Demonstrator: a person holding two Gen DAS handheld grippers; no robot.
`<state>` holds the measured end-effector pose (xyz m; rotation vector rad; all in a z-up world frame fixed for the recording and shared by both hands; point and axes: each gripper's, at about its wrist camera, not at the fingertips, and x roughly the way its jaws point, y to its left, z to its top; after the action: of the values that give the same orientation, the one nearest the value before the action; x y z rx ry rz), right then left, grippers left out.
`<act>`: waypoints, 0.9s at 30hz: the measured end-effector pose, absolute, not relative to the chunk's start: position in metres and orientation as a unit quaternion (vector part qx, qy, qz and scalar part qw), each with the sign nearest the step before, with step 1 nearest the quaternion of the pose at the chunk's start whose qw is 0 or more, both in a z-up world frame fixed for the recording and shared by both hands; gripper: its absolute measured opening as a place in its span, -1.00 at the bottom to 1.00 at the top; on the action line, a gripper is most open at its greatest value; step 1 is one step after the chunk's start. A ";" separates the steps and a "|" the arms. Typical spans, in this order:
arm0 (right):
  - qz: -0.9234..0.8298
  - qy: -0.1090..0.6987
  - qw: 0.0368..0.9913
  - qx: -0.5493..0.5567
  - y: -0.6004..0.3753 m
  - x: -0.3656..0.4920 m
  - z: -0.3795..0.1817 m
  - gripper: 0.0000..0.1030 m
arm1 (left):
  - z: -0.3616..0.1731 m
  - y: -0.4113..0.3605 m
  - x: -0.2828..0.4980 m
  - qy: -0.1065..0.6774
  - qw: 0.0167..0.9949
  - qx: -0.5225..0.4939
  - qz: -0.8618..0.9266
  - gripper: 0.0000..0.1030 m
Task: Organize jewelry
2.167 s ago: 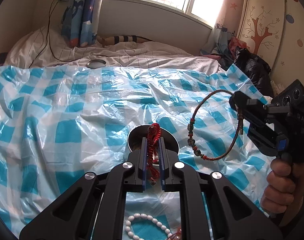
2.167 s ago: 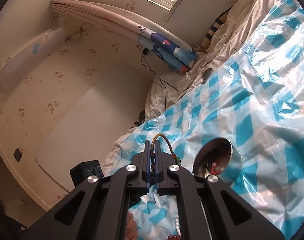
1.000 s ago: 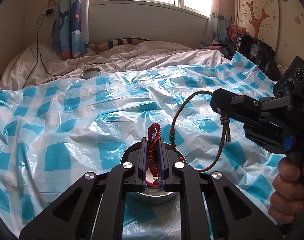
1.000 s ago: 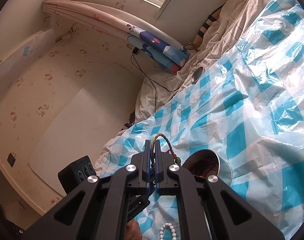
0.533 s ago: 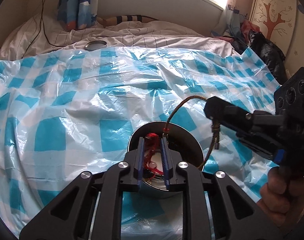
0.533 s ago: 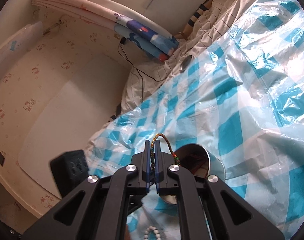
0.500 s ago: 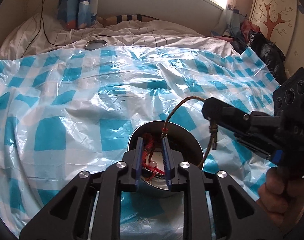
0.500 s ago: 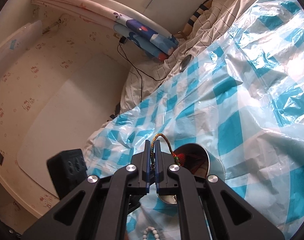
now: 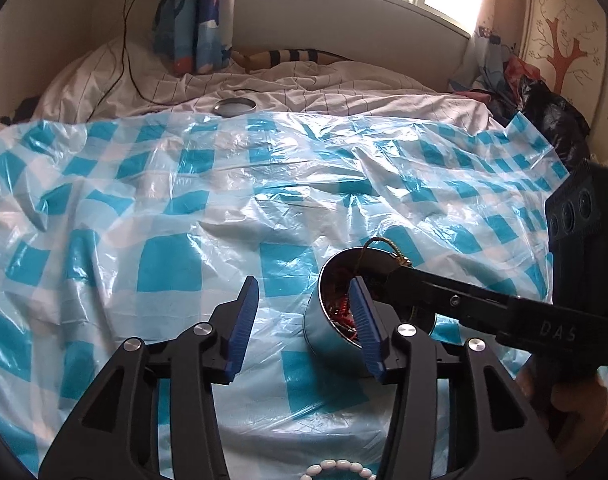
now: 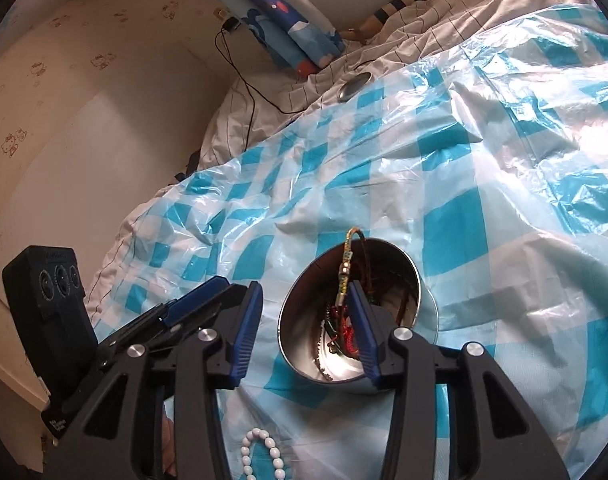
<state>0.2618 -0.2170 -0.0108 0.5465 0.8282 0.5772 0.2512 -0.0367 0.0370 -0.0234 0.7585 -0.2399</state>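
Note:
A round metal tin (image 9: 331,334) (image 10: 419,300) stands on the blue-checked plastic sheet (image 9: 164,248). A red cord bracelet (image 9: 341,314) (image 10: 345,334) lies inside it. A brown braided bracelet (image 9: 383,245) (image 10: 349,252) hangs over the tin's rim, partly inside. My left gripper (image 9: 304,326) is open and empty, just left of the tin. My right gripper (image 10: 302,330) is open, with its right finger over the tin; it also shows in the left wrist view (image 9: 399,278). A white bead bracelet (image 9: 335,472) (image 10: 264,456) lies near me.
A small round metal lid (image 9: 235,107) (image 10: 355,85) lies at the far edge of the sheet. A black charger cable (image 9: 128,52) runs over the white bedding (image 9: 343,88). A black bag (image 9: 551,116) sits at the far right by the wardrobe.
Both grippers have opened. The red bracelet dropped from the left gripper into the tin. The brown bracelet left the right gripper and now hangs on the tin's rim.

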 end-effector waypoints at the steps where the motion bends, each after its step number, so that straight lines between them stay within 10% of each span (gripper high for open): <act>1: 0.270 0.392 0.841 0.258 -0.218 0.261 -0.011 -0.12 | 0.038 -0.039 0.250 0.366 0.923 -0.005 -0.117 -0.07; 15: 0.258 0.429 0.851 0.162 -0.232 0.197 0.025 0.33 | 0.047 -0.038 0.216 0.385 0.908 0.009 -0.166 0.09; 27: 0.277 0.522 0.803 0.075 -0.198 0.103 -0.012 0.08 | 0.039 -0.025 0.156 0.411 0.894 0.047 -0.171 0.27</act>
<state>0.1026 -0.1983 -0.0121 0.1599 1.1179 0.5934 0.1557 -0.0254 0.0394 0.0970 0.8519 -0.3547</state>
